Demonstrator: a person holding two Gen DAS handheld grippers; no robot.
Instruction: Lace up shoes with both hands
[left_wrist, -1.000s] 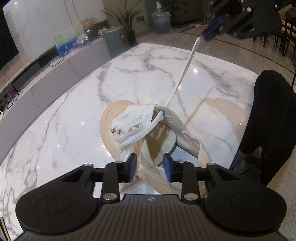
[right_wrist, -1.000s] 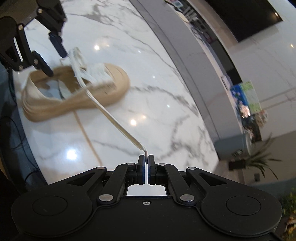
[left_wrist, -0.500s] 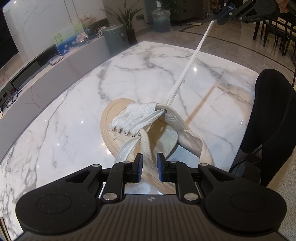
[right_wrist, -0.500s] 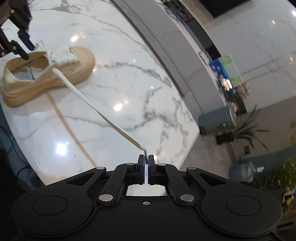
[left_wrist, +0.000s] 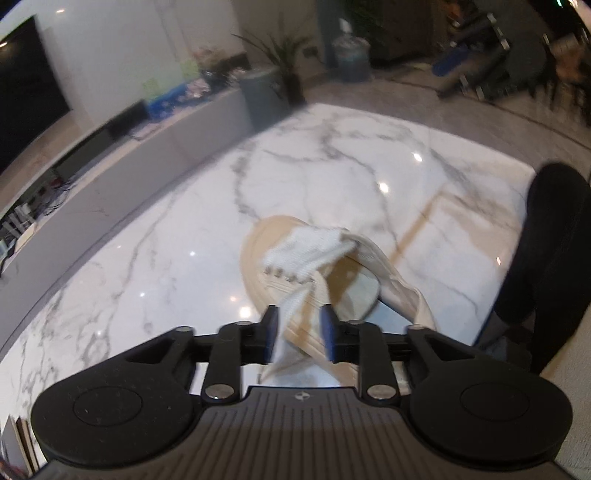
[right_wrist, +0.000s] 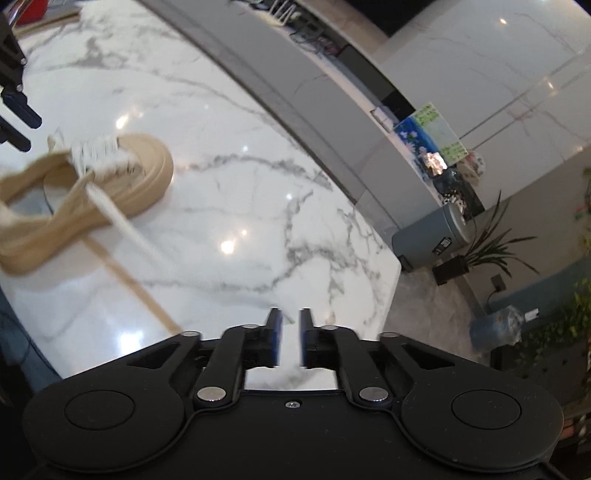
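Note:
A beige shoe (left_wrist: 332, 273) with white laces (left_wrist: 310, 251) lies on the white marble table (left_wrist: 184, 236). My left gripper (left_wrist: 299, 328) is open just above the shoe's near side; one white lace end (left_wrist: 286, 321) hangs between its fingers, not clamped. My right gripper (right_wrist: 290, 332) is open and empty, far from the shoe (right_wrist: 122, 184), over the table's edge. The other lace end (right_wrist: 122, 225) trails blurred from the shoe toward it, loose. The right gripper shows blurred at the top right of the left wrist view (left_wrist: 465, 70).
A black chair back (left_wrist: 546, 251) stands at the table's right side. A long grey counter (left_wrist: 147, 158) runs beyond the table, with a grey bin (right_wrist: 428, 236) and a plant (right_wrist: 491, 243) on the floor past the table's corner.
My right gripper has opened and let go of the lace end, which falls slack toward the table. My left gripper has opened wider and both views have shifted with motion blur.

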